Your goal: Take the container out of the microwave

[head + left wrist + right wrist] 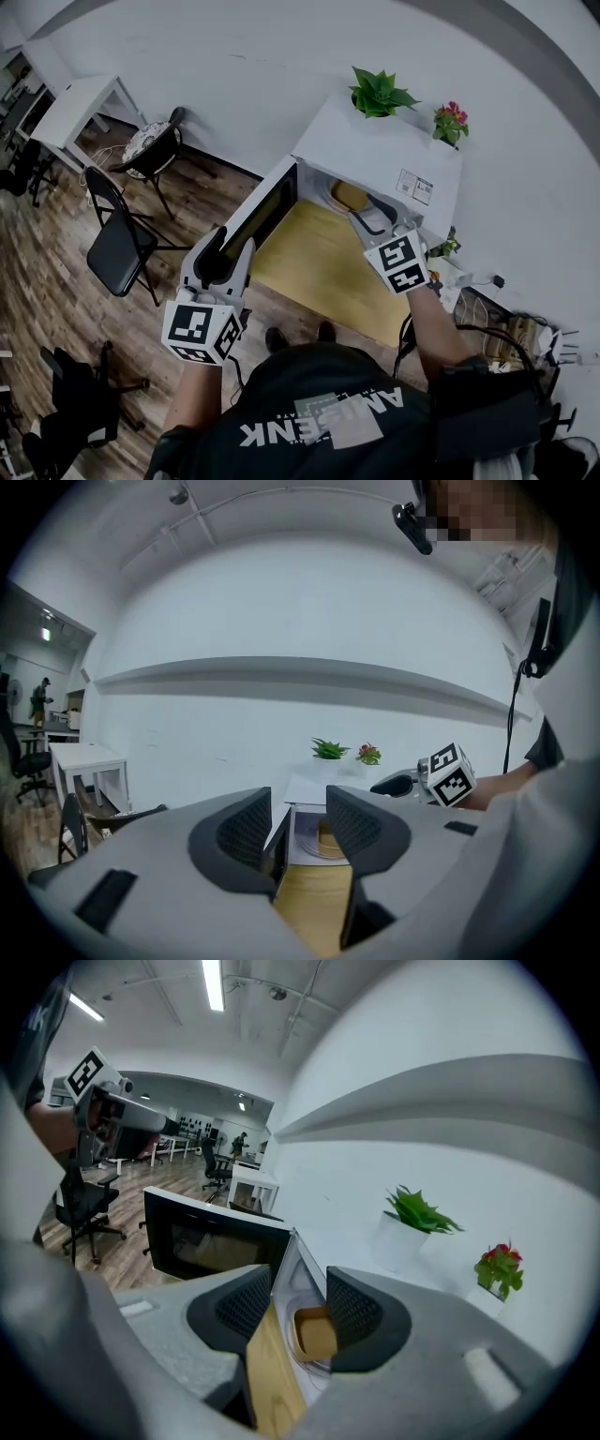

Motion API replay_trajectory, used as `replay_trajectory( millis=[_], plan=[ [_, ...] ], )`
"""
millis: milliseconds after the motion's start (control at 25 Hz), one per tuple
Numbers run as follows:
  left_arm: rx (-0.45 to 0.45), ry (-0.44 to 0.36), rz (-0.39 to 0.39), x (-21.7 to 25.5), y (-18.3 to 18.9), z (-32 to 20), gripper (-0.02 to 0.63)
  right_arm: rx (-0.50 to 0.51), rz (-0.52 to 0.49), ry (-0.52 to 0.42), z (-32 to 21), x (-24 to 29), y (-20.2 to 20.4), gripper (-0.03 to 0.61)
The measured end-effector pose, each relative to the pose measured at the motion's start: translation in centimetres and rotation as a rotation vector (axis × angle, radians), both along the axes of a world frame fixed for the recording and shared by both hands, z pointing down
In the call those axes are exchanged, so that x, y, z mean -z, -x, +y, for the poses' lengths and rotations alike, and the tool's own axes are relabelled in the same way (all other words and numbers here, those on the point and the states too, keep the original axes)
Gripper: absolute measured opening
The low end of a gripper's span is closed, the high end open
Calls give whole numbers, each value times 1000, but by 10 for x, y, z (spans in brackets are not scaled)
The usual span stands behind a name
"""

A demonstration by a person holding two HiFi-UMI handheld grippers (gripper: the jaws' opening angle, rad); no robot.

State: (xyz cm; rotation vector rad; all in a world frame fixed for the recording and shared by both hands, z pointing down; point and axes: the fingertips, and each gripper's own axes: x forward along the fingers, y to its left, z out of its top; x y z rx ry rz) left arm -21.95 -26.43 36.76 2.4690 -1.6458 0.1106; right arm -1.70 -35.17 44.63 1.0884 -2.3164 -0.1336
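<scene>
**Both grippers open at the open microwave, container still inside**

The right gripper (295, 1314) has its jaws spread wide with nothing clamped. In the right gripper view the gap between the jaws frames the container (314, 1333), a tan, shallow dish. It sits on the glass turntable inside the microwave (375, 150). In the head view this gripper reaches into the mouth of the oven at centre right, close to the container. Whether it touches the container cannot be told.

The left gripper (298, 829) is likewise fully open and holds nothing. In the head view it sits lower left of centre, by the free edge of the microwave door (269, 211), which is swung wide open.

The microwave stands on a yellow worktop (319, 267) against the white wall. On top of the oven are a green plant (378, 92) and a small pot of red flowers (450, 120). A black folding chair (117, 248) stands on the wooden floor at the left of the frame.
</scene>
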Motion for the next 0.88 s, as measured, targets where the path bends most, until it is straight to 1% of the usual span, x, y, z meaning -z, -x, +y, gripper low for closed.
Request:
replay_trajectory(
  millis=[160,320,480,680,880],
  plan=[
    [47,18,-5,-5,4,6,166,28,13,38,-9,-27,3,170],
    [93,11,54,-4,8,14,166,58,29,74,-17,-56,11,170],
    [131,27,28,-8,7,19,166,104,95,84,-29,-89,13,170],
    [189,50,21,-16,11,28,166,106,163,117,-51,-132,8,170],
    [236,74,0,-23,18,37,166,104,217,128,-68,-160,9,170]
  ],
)
